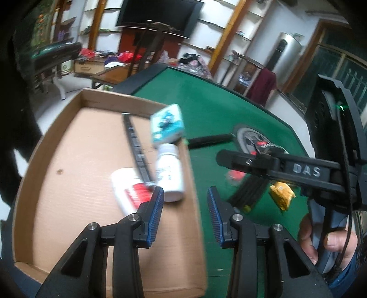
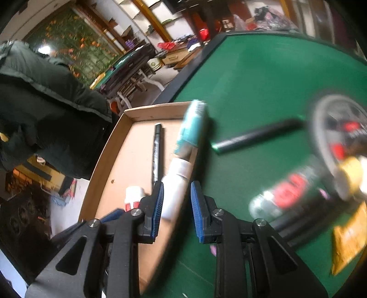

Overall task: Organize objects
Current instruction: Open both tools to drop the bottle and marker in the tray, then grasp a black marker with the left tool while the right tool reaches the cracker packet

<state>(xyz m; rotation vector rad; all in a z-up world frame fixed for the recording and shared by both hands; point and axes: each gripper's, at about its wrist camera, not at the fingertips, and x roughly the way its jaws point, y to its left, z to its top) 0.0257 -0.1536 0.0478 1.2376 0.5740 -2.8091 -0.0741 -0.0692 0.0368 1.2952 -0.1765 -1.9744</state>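
Tabletop [image 1: 229, 107] in green felt is seen carrying a cardboard tray [image 1: 68, 160] at its left edge. White bottle [image 1: 168, 174], teal box [image 1: 167, 125] and black pen [image 1: 136, 146] lie inside. Left gripper [image 1: 185, 206] and right gripper [image 2: 176, 199] jaws are parted, nothing held.

A lived-in household room. A wall-mounted television [image 1: 158, 17] hangs between wood-trimmed glass shelves [image 1: 213, 25]; a tall floor-standing air conditioner [image 1: 286, 52] occupies one corner. Clothes and bags clutter a low sideboard [image 1: 91, 65]. The work surface is a green felt game table [image 1: 218, 110], with a second one [image 2: 128, 62] beyond.
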